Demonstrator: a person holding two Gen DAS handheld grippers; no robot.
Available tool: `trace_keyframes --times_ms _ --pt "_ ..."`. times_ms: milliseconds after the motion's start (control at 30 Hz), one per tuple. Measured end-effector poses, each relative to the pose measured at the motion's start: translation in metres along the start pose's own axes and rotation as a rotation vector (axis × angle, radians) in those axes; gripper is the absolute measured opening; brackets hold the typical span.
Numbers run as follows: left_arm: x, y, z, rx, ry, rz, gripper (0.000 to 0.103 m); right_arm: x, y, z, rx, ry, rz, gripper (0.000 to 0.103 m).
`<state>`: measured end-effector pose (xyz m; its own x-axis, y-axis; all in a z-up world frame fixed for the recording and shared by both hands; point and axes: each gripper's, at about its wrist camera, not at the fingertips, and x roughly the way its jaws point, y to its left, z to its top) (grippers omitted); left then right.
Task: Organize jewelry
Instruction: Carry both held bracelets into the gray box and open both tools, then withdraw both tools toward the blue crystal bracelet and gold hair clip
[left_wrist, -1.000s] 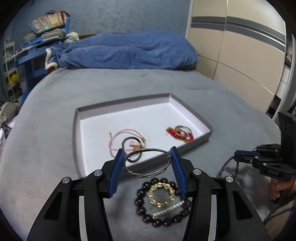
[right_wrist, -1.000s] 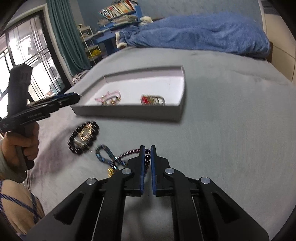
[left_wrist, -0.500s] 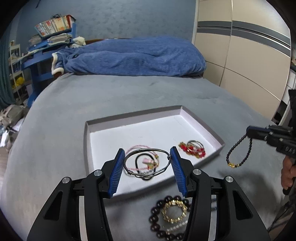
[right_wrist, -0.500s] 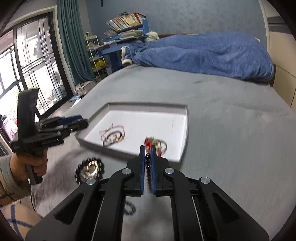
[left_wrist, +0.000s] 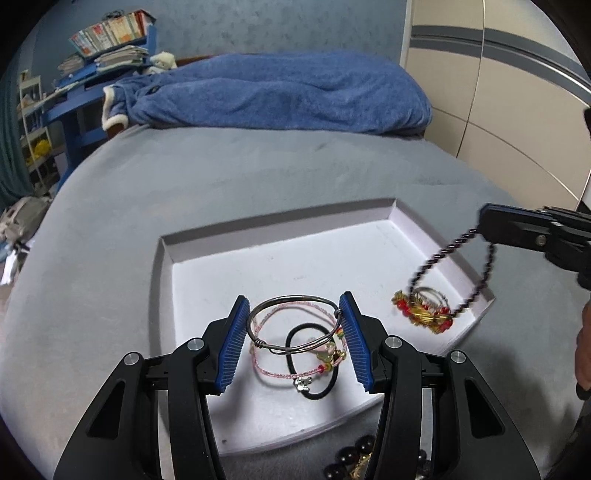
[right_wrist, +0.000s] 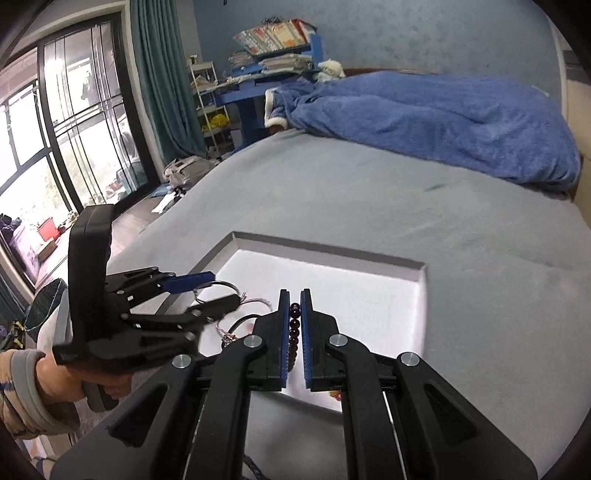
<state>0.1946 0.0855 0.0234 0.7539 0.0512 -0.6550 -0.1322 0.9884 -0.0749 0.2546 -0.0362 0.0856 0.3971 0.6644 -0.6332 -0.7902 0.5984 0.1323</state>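
Jaws first: on my left gripper (left_wrist: 293, 328) they are standing fairly wide, spanning and pinching a silver wire bangle (left_wrist: 293, 325); on my right gripper (right_wrist: 294, 332) they are nearly closed, clamping a dark beaded strand (right_wrist: 293, 332). I am working over a grey bed (left_wrist: 258, 177), where a shallow white tray (left_wrist: 288, 225) is lying. Both pieces are hanging above the tray floor, the bangle over a pink cord bracelet (left_wrist: 284, 373) and a black hair tie (left_wrist: 325, 387), the strand's loop dangling just above a red-and-gold bracelet (left_wrist: 424, 314) by the right rim.

I am judging the risk as tangling: letting go here could snag each piece on what is lying beneath it, and the strand is blurring, so it is probably swinging and could land outside the rim.

Only the left view is showing the dangling loop and the big dark beads (left_wrist: 347, 458) waiting outside the tray; the right view is showing just a few clamped beads
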Motion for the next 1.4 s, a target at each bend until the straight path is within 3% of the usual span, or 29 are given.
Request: trace_keyframes --times_ms 167,367,533,633,800,1067,1400 --pt "0.014 0.001 -0.007 0.008 0.030 0.003 0.052 0.030 -0.019 -0.012 0.061 0.070 -0.032 0.006" --pt "0.025 0.003 -0.014 0.011 0.057 -0.004 0.052 0.034 -0.040 -0.027 0.108 0.095 -0.078 0.006" --pt "0.024 0.002 -0.017 0.010 0.053 0.003 0.062 0.035 -0.049 -0.034 0.117 0.114 -0.101 0.006" --pt "0.020 0.001 -0.019 0.013 0.043 0.000 0.075 0.034 -0.048 -0.037 0.108 0.121 -0.111 0.008" --pt "0.003 -0.002 -0.024 0.001 0.015 -0.006 0.084 0.018 -0.043 -0.041 0.085 0.069 -0.099 0.032" --pt "-0.035 -0.007 -0.043 -0.019 -0.053 -0.029 0.092 -0.022 -0.034 -0.058 0.065 -0.023 -0.086 0.058" --pt "-0.064 -0.022 -0.074 0.017 -0.078 -0.031 0.095 -0.046 -0.022 -0.100 0.053 -0.012 -0.090 0.065"
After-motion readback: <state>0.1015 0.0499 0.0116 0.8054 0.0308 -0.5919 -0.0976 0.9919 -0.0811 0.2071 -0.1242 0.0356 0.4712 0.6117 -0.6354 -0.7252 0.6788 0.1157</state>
